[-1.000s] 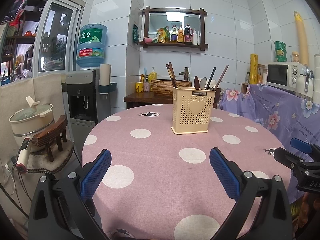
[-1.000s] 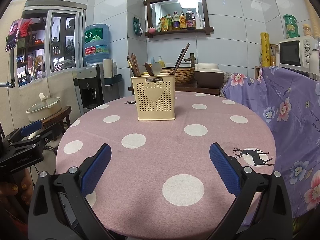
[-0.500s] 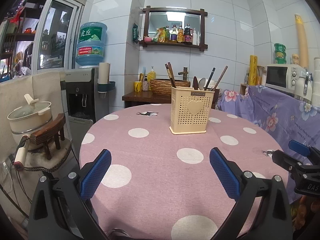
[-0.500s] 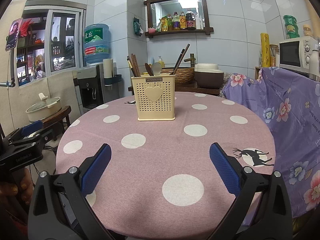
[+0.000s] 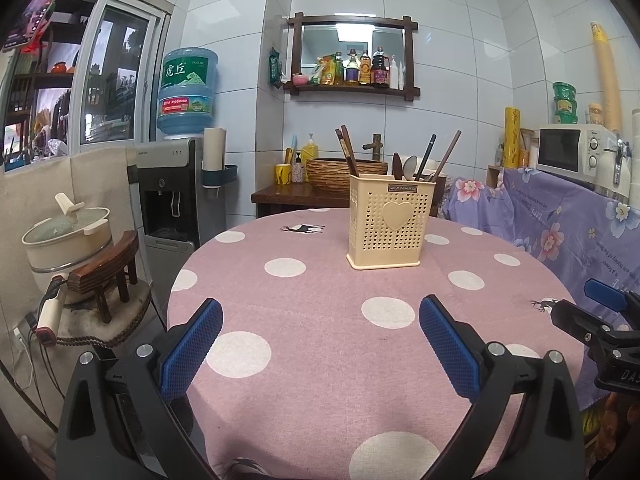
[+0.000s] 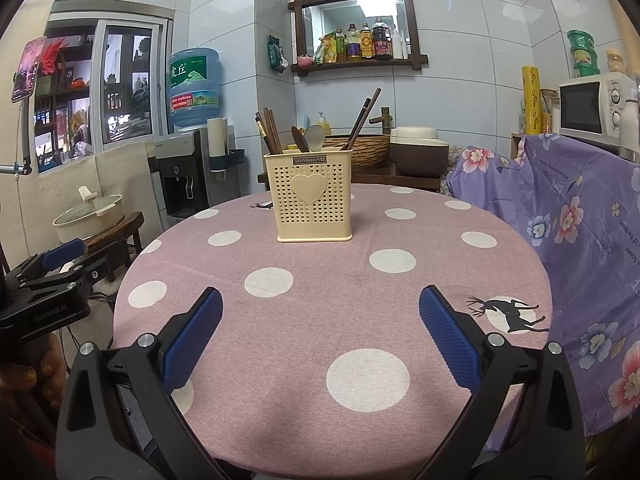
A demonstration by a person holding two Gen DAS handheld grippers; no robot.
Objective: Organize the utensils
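Note:
A cream perforated utensil holder [image 5: 390, 222] with a heart on its front stands upright on the far half of the round pink polka-dot table [image 5: 320, 360]; it also shows in the right wrist view [image 6: 314, 198]. Chopsticks [image 5: 347, 152], spoons [image 5: 404, 166] and dark sticks [image 6: 362, 118] stand inside it. My left gripper [image 5: 320, 332] is open and empty over the table's near edge. My right gripper [image 6: 320, 328] is open and empty, also at the near edge. Each gripper shows at the side of the other's view.
A water dispenser [image 5: 180, 184] and a pot on a stool [image 5: 68, 236] stand left of the table. A purple floral cloth [image 6: 580, 216] covers furniture on the right, with a microwave [image 6: 592, 106] on top. A wooden side table with a woven basket [image 5: 340, 168] sits behind.
The left wrist view has shifted slightly, so the holder and table sit a little left and lower in the frame. The right gripper has barely moved. Both stay open.

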